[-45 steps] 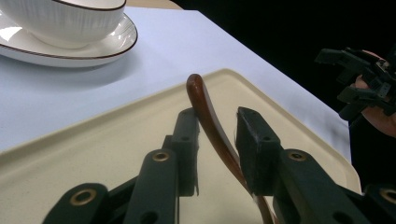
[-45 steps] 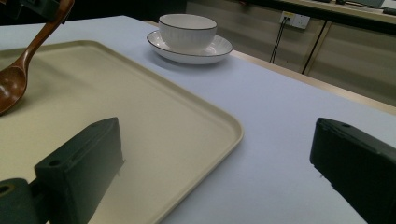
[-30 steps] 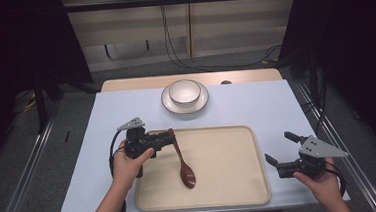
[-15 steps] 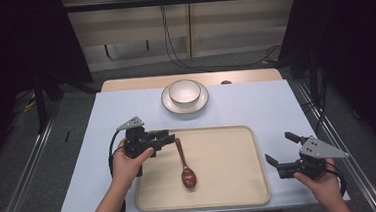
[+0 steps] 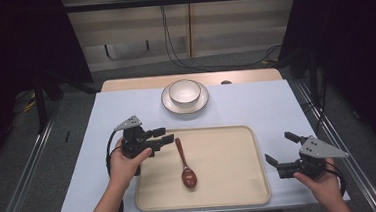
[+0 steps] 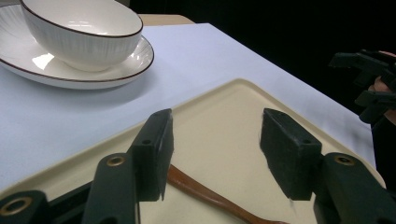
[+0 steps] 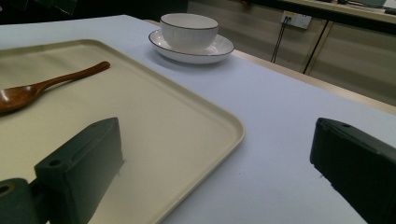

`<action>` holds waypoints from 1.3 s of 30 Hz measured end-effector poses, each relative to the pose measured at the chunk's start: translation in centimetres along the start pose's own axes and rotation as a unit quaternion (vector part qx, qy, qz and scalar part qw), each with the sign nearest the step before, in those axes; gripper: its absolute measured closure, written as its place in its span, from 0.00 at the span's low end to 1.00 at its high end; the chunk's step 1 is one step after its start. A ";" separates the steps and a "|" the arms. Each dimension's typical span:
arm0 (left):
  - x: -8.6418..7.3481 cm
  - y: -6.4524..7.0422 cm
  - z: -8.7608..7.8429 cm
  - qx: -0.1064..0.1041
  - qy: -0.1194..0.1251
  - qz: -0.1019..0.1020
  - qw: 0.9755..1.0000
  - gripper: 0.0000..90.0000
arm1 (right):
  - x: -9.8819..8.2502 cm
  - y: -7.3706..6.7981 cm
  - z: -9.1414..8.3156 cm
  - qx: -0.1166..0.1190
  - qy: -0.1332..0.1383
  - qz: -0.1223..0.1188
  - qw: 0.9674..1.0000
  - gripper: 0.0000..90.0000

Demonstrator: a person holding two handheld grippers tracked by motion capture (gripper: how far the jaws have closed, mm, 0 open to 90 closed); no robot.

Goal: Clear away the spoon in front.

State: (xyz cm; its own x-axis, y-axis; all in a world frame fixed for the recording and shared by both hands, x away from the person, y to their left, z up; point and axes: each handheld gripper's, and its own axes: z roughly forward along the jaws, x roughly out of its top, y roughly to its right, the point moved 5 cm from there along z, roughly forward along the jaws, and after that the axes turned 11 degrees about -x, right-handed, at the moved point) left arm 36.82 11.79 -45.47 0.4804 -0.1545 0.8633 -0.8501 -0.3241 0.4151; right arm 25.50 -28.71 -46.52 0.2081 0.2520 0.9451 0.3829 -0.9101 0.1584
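Table (image 5: 256, 101) with pale blue-white cover, wooden edge at far side — grey floor (image 5: 75, 94) around it. Beige wall panels (image 5: 220, 28) behind, black cables (image 5: 171, 42) hanging down — dark curtains (image 5: 16, 43) both sides, metal rails (image 5: 25, 172).

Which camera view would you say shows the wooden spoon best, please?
The high view: the whole spoon lies flat on the tray, bowl nearest the person. The right gripper view shows it low and side-on, its bowl cut by the frame edge. The left gripper view shows part of the handle below the jaws.
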 end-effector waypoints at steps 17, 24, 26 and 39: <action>0.3 -0.2 -0.4 0.013 0.010 0.028 0.999 0.22 | 0.0 0.0 0.2 0.001 -0.002 0.000 1.000 0.02; 0.3 -0.4 -0.9 0.014 0.017 0.040 0.999 0.16 | 0.0 0.1 0.1 0.002 -0.001 0.000 1.000 0.02; 0.4 -0.4 -1.1 0.014 0.015 0.046 0.999 0.14 | 0.0 0.1 0.1 0.001 -0.001 0.001 1.000 0.02; 0.5 -0.4 -2.0 0.013 0.024 0.058 0.998 0.11 | 0.0 0.1 0.1 0.001 0.000 0.001 1.000 0.02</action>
State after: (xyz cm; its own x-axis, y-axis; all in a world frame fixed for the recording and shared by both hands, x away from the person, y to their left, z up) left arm 36.96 13.73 -44.61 0.3675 -0.1481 0.9182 -0.8932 -0.3314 0.3040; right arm 25.59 -28.79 -46.48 0.2088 0.2506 0.9453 0.3844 -0.9098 0.1563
